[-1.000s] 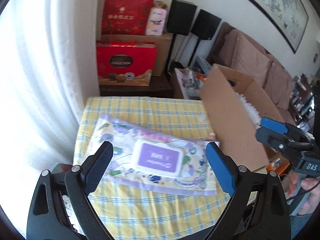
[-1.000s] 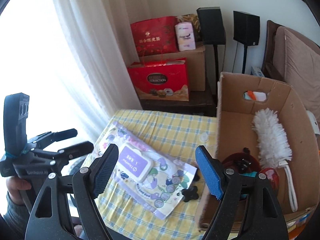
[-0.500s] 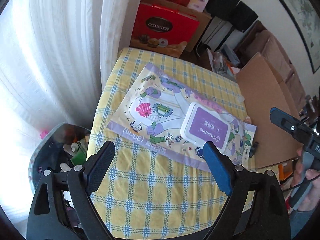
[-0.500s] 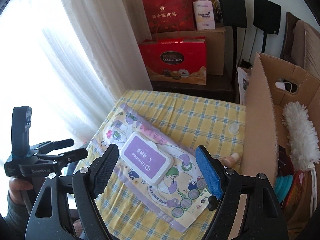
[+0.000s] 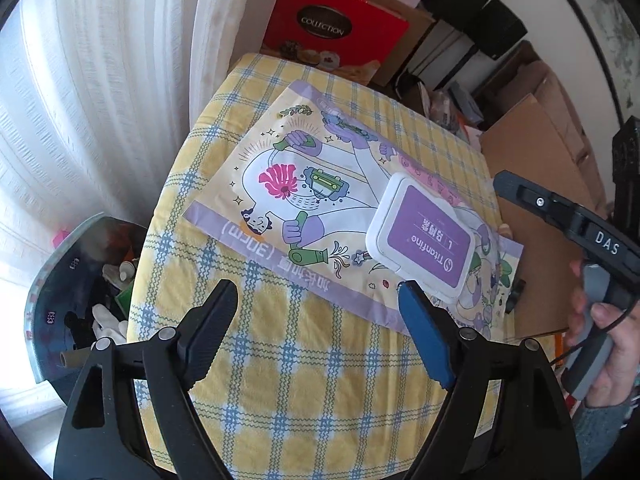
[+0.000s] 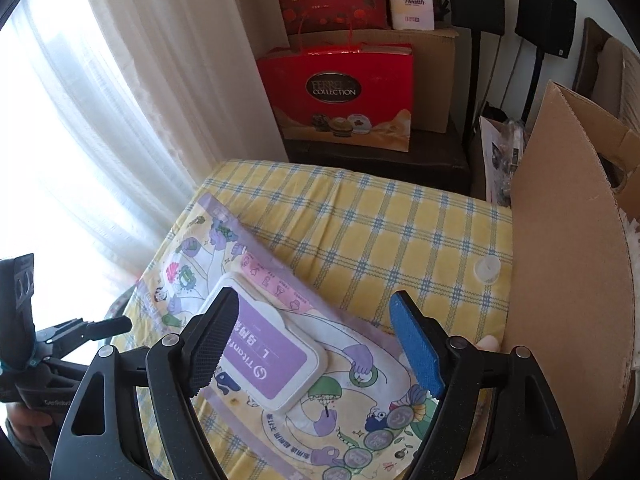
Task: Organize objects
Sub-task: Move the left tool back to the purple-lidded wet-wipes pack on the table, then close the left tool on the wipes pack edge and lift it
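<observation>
Wipes pack [image 5: 320, 216]: lies flat on the yellow checked counter [image 5: 312, 376], its long side running toward the cardboard box [image 6: 568, 280].
Lid [image 6: 264, 350]: stiff white and purple flap, raised above the film.
Handling: likely soft, floppy, fairly heavy; slick printed film; it would sag if lifted by 1 end.
Grip: best across the short width, beside the lid.
Left claw [image 5: 320, 312]: jaws wide but just closing somewhat, empty, above the near edge.
Right claw [image 6: 314, 340]: jaws wide, empty, straddling the lid end.

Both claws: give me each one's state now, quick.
Left claw: open, holding nothing, jaws just been closing.
Right claw: open, empty, above the wipes pack.
</observation>
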Motion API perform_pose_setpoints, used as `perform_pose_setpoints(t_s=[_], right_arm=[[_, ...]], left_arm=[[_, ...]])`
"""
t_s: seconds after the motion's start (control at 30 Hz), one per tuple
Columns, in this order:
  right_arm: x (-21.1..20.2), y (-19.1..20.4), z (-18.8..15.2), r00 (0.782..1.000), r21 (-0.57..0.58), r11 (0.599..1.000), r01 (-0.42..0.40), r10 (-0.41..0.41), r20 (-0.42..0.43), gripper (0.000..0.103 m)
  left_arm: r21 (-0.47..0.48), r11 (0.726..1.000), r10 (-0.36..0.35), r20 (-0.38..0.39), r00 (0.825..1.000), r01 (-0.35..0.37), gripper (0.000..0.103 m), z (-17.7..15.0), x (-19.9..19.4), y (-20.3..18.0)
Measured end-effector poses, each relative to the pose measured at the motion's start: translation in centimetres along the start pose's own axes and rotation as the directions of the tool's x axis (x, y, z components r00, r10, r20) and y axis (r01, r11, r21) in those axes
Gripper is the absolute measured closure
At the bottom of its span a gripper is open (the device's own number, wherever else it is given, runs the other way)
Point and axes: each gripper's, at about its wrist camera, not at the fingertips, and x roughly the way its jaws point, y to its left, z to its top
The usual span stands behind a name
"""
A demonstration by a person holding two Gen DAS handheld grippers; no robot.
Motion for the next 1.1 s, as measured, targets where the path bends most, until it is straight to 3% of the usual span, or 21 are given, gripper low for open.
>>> perform_pose_setpoints(t_s=[0.3,0.47,0.7,0.83,0.93,1.1], right_arm=[[2.3,0.6,0.6,1.000,-0.030,0.999,-0.012,0.011,-0.024,0.024],[4.1,0.9,0.8,0.996,-0.033,0.997,-0.063,0.061,-0.062,0.024],[6.3,0.6,0.8,0.986,-0.039,0.992,-0.118,0.112,-0.126,0.024],[6.9,0.0,0.8,0.983,-0.040,0.992,-0.123,0.116,-0.146,0.024],[7.6,-0.3,0.6,0.970,-0.001,0.985,-0.170,0.167,-0.179,0.023],[8.4,-0.3,0.3,0.948,0.044,0.973,-0.224,0.229,-0.223,0.025]], left_arm=[[-0.042,0.997,-0.066,-0.011,0.998,0.065,0.023,-0.4,0.9,0.2],[-0.042,0.992,-0.123,-0.034,0.992,0.121,0.023,-1.3,1.7,-0.7],[-0.069,0.984,-0.168,-0.023,0.986,0.166,0.039,-1.6,2.1,-1.2],[-0.081,0.979,-0.190,-0.022,0.982,0.187,0.040,-1.7,2.3,-1.3],[-0.094,0.973,-0.213,-0.024,0.977,0.210,0.048,-1.7,2.5,-1.3],[-0.123,0.965,-0.235,-0.006,0.972,0.232,0.049,-1.3,2.9,-1.3]])
